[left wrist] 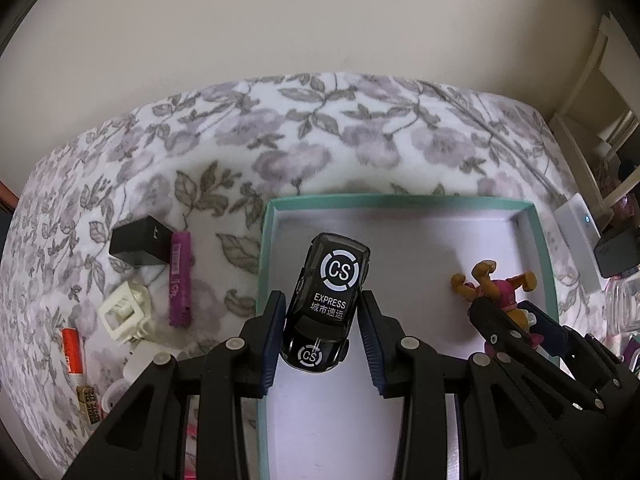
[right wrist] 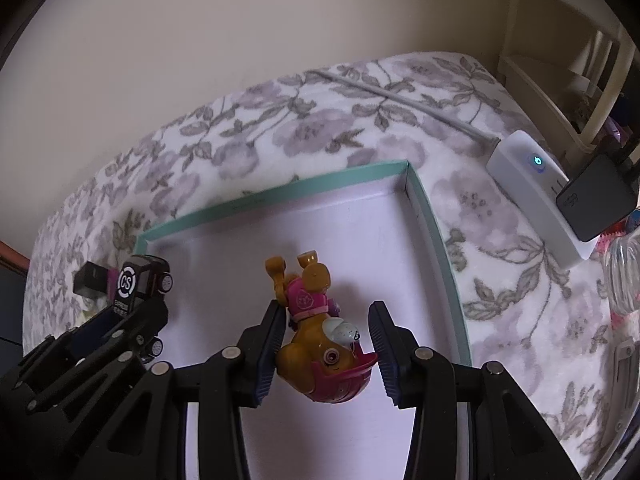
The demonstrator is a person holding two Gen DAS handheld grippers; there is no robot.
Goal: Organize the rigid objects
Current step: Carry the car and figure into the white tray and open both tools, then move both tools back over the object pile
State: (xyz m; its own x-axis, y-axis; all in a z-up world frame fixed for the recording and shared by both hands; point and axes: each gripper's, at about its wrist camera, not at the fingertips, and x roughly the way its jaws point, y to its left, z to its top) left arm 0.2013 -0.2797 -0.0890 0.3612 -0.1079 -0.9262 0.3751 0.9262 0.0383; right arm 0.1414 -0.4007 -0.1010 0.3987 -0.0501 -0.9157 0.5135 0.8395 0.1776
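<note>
A black toy van (left wrist: 326, 304) marked "CS EXPRESS" lies inside the teal-rimmed box (left wrist: 400, 200) between the fingers of my left gripper (left wrist: 322, 332). The jaws stand a little apart from its sides, open. The van also shows in the right wrist view (right wrist: 138, 284). A brown and pink toy dog figure (right wrist: 320, 336) lies on its back in the same box (right wrist: 280, 190), between the fingers of my right gripper (right wrist: 328, 350). A gap shows at the right finger; the left finger touches it. The dog (left wrist: 496, 286) and right gripper (left wrist: 516, 320) show in the left wrist view.
Left of the box on the floral blanket lie a black box (left wrist: 138, 246), a purple tube (left wrist: 180, 278), a cream clip (left wrist: 122, 310), an orange tube (left wrist: 73, 350) and a gold piece (left wrist: 89, 404). At right sit a white device (right wrist: 532, 192) with a blue light and a black adapter (right wrist: 596, 200).
</note>
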